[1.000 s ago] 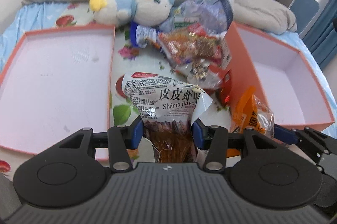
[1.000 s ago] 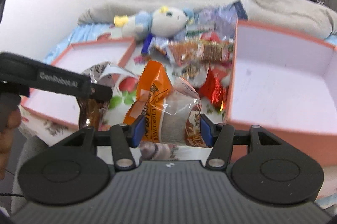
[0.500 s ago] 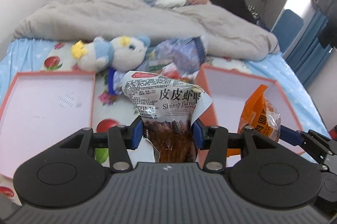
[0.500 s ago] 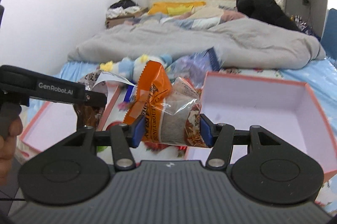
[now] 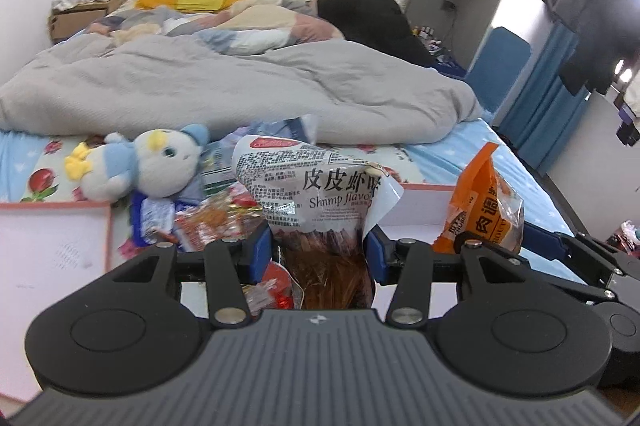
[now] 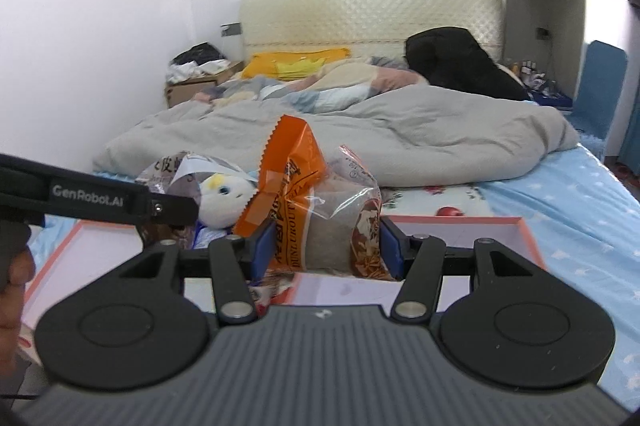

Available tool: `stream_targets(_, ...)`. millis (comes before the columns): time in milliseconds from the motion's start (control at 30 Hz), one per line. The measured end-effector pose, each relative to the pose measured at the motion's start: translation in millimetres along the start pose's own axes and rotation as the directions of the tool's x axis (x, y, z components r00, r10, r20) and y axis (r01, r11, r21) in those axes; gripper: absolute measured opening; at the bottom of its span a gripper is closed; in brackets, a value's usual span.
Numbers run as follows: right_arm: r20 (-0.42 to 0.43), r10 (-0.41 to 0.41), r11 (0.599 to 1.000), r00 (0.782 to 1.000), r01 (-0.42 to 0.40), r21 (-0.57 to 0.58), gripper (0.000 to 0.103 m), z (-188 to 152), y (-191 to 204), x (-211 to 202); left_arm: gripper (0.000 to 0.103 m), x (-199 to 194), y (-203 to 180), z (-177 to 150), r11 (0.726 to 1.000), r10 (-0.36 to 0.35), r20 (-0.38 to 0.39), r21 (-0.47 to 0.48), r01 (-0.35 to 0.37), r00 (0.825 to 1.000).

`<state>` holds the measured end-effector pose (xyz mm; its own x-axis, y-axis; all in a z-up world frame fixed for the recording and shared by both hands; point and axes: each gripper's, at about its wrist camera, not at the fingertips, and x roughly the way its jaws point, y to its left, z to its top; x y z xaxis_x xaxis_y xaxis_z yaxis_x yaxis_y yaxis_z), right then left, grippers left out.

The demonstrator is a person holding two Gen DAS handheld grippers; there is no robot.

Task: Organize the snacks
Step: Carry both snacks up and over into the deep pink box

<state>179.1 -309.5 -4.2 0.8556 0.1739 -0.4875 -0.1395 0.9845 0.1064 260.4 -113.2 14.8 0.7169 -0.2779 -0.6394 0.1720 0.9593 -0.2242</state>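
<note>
My left gripper is shut on a shrimp-flavour snack bag, white with newsprint pattern, held up above the bed. My right gripper is shut on an orange and clear snack bag, also held up; that bag shows at the right of the left wrist view. A pile of loose snack packets lies on the bed between two shallow pink boxes, the left box and the right box. The left gripper's side shows in the right wrist view.
A blue and white plush toy lies behind the snack pile. A grey duvet covers the far half of the bed. The blue patterned sheet stretches to the right. A person's hand is at the left edge.
Both grippers have lifted and tilted up with their bags still held, so the boxes and snack pile have dropped low in both views and the headboard and walls now show.
</note>
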Motion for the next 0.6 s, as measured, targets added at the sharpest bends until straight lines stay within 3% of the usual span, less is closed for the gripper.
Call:
stream_targets(300,-0.087,-0.073,0.996,0.994,0.077,0.043,0.057,-21,-59,23,0.054,61,-52,-3,0.998,-0.052,-0.089,0.038,0.056,0.995)
stream_targets(600,-0.221,-0.093,0.990,0.971,0.114,0.084,0.057,-57,-105,64,0.054,147,-92,-20,0.991,-0.066,-0.234,0.094,0.090,0.970)
